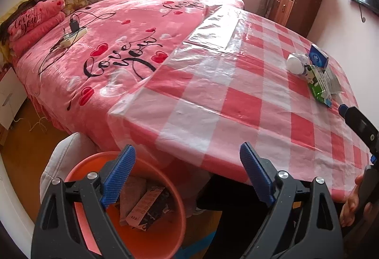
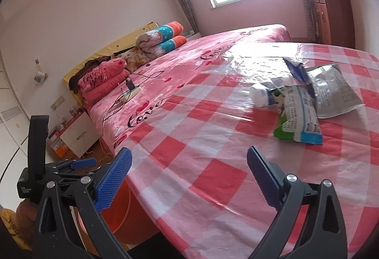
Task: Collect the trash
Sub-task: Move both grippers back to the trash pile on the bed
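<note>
our left gripper (image 1: pixel 187 176) gapes empty over the orange bin (image 1: pixel 123 209), lower left. right gripper (image 2: pixel 189 178) is spread too, angled down over the checked cloth (image 2: pixel 189 140). trash pile (image 2: pixel 305 102) sits upper right. risk: slick wrappers slip, the bottle (image 2: pixel 260 94) rolls off when nudged.

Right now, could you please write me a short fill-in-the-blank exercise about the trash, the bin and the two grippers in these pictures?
1. The left gripper hangs with open, empty jaws above a bin whose colour is ____.
2. The white bottle on the checked tablecloth is not upright but lying on its ____.
3. The green-and-white packet lies partly on top of a ____ foil bag.
4. The right gripper holds ____.

Missing words: orange; side; silver; nothing
</note>
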`<state>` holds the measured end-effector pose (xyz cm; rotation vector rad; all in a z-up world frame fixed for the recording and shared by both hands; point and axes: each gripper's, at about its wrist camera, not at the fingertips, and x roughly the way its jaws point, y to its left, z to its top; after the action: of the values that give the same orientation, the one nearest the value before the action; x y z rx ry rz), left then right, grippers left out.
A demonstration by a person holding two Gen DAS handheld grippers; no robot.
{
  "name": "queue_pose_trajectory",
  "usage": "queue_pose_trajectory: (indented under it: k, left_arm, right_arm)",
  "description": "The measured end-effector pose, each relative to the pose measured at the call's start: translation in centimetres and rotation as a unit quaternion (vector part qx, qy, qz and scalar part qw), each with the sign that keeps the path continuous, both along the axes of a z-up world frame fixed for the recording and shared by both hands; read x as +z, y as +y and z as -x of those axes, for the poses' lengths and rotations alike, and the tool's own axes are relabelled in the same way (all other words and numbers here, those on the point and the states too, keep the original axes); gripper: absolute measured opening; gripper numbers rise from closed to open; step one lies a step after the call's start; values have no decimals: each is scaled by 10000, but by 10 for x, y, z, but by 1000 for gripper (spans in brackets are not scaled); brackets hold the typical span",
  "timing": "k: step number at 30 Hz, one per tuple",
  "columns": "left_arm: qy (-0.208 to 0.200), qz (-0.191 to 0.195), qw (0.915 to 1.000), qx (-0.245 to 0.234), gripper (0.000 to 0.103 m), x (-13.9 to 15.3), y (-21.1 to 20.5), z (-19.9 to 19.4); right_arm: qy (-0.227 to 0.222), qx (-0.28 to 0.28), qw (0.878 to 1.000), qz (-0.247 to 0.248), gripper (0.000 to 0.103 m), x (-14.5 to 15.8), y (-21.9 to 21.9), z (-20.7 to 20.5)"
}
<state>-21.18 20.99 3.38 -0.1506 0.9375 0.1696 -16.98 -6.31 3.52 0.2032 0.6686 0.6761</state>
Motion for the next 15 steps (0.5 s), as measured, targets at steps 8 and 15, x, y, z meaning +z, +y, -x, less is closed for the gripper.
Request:
queue_pose_trajectory:
  k: [8,15]
  left_arm:
    - [4,-96,9998,-196,90,4,-23,-14]
    - [5,-200,9988,-452,90,7,-47,-30]
  right_arm:
    - [29,-187,9998,-102,96,-3,-20,-9]
    - [32,-398,9990,-211,96,-3,-42,-17]
